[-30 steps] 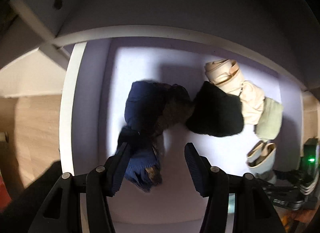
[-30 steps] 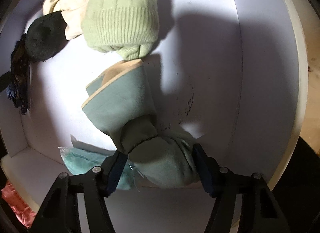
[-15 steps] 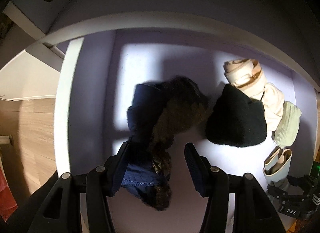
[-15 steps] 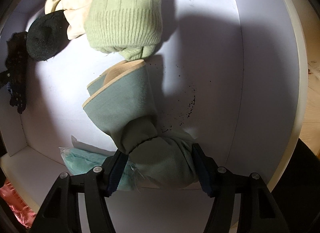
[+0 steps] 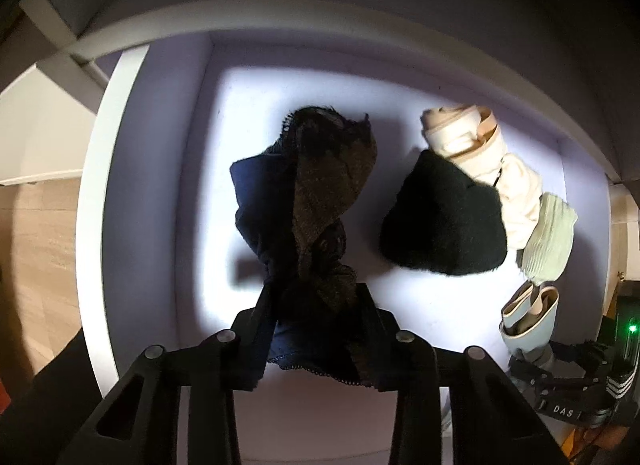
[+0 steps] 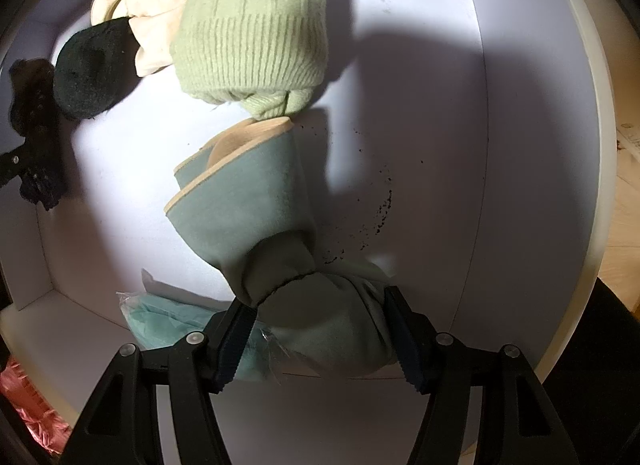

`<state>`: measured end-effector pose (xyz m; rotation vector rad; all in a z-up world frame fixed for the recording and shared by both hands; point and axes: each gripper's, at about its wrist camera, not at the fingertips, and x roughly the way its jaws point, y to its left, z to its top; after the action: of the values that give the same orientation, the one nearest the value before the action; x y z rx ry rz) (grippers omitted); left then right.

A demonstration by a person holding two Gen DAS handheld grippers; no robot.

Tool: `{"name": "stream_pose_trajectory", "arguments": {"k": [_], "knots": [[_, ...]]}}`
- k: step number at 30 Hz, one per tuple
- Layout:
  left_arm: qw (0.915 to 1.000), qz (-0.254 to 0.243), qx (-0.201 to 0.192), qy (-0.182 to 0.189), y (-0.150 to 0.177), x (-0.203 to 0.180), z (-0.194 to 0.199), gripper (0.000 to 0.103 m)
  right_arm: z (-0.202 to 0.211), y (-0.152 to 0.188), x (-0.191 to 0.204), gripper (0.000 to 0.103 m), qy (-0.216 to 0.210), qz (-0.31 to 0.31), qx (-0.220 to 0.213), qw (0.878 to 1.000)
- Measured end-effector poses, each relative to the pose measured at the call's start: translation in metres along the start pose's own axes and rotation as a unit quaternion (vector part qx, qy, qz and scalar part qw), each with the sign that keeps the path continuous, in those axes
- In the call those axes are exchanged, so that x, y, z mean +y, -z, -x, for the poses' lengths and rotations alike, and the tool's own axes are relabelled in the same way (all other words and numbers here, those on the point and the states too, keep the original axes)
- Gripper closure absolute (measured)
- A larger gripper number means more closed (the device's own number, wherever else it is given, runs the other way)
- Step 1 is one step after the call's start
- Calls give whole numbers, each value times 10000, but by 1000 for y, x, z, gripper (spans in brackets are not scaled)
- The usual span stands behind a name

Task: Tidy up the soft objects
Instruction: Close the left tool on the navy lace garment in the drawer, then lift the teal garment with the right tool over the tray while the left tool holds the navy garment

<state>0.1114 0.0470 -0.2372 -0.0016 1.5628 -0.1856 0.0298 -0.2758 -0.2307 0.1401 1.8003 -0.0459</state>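
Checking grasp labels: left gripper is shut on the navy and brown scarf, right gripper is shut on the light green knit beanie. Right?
Half right. The left gripper is shut on the navy and brown scarf. But the right wrist view shows the right gripper clamped on the sage green fleece bundle; the light green knit beanie lies free on the drawer floor beyond it.

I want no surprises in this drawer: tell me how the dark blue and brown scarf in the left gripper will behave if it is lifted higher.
The scarf looks floppy: it is twisted and bunched where the left gripper clamps it, so the free end would probably droop and swing. Its knit looks fuzzy, so slipping seems unlikely. It may brush the black hat nearby.
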Motion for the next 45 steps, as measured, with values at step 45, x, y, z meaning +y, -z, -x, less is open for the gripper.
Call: {"name": "stream_pose_trajectory", "arguments": {"k": [45], "knots": [[9991,149,404,-45,68,-61,5,66,66,17,-23,55,-1691,-701,-608,9812]]}}
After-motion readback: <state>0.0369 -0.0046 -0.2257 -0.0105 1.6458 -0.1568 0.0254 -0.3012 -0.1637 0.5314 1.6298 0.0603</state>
